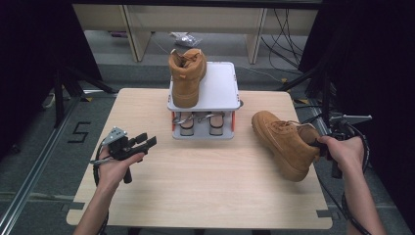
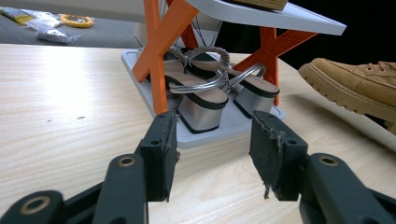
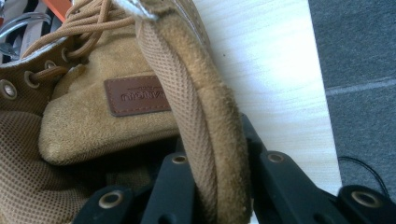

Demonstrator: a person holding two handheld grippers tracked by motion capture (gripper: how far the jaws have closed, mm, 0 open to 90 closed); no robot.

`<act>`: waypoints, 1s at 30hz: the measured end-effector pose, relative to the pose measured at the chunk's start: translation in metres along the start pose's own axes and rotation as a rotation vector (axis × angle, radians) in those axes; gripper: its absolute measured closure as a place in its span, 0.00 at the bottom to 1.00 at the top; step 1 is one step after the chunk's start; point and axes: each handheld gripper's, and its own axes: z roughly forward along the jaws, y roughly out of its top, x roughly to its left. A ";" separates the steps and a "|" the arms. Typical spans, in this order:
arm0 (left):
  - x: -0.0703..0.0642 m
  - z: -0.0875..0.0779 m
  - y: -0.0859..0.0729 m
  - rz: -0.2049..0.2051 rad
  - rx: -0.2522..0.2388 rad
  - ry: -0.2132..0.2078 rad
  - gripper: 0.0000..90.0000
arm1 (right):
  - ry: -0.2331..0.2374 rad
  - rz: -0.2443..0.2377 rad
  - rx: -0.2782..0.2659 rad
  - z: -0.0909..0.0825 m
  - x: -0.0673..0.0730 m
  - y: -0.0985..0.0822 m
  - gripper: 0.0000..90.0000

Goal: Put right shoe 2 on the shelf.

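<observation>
One tan suede lace-up boot point(image 1: 286, 142) hangs tilted from our right tool point(image 3: 212, 186), clamped on its padded collar; it could slip. Our left tool point(image 2: 212, 154) waits, jaws apart.

high: overhead, forward-down | gripper views: low, close | shared: boot point(image 1: 286, 142)

A white two-tier shoe rack point(image 1: 222, 85) with orange X-shaped side braces point(image 2: 161, 44) stands at the far middle of the wooden table point(image 1: 205, 181). A tan suede boot point(image 1: 187, 73) sits upright on the left of its top shelf, and a pair of block-heeled sandals point(image 2: 212, 91) with silver straps rests side by side on the lower shelf. Beyond the table lie cables point(image 1: 286, 29) and a clear bag point(image 1: 186, 39) on the grey floor
</observation>
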 end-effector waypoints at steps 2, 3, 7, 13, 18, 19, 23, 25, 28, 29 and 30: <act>0.000 0.000 0.001 0.003 -0.001 0.001 0.56 | 0.002 0.000 0.037 -0.002 0.000 0.001 0.91; 0.000 0.000 0.001 0.003 -0.001 0.001 0.56 | 0.002 0.000 0.037 -0.002 0.000 0.001 0.91; 0.000 0.002 -0.001 0.002 0.001 -0.003 0.56 | 0.004 0.011 0.033 -0.003 -0.001 0.003 0.91; -0.001 0.001 -0.002 -0.003 -0.001 -0.008 0.57 | 0.019 0.032 0.007 -0.003 -0.001 0.002 0.91; -0.001 -0.001 -0.002 -0.001 -0.002 -0.007 0.57 | 0.028 0.020 -0.012 -0.003 -0.004 0.001 0.91; 0.000 -0.001 -0.002 -0.003 -0.004 -0.008 0.57 | 0.037 0.045 -0.005 -0.004 -0.003 0.002 0.91; 0.000 -0.002 -0.003 -0.005 -0.005 -0.009 0.57 | 0.038 0.041 -0.027 -0.003 -0.003 0.001 0.91; 0.000 -0.003 -0.003 -0.003 -0.004 -0.009 0.57 | 0.048 0.040 -0.036 -0.004 -0.004 0.001 0.91; 0.000 -0.004 -0.002 -0.007 -0.011 -0.009 0.57 | 0.060 0.058 -0.047 -0.003 -0.003 0.002 0.91; 0.000 -0.005 -0.002 -0.007 -0.013 -0.008 0.57 | 0.065 0.058 -0.049 -0.003 -0.004 0.002 0.91; 0.000 -0.005 -0.002 -0.006 -0.015 -0.006 0.57 | 0.068 0.074 -0.046 -0.004 -0.003 0.003 0.91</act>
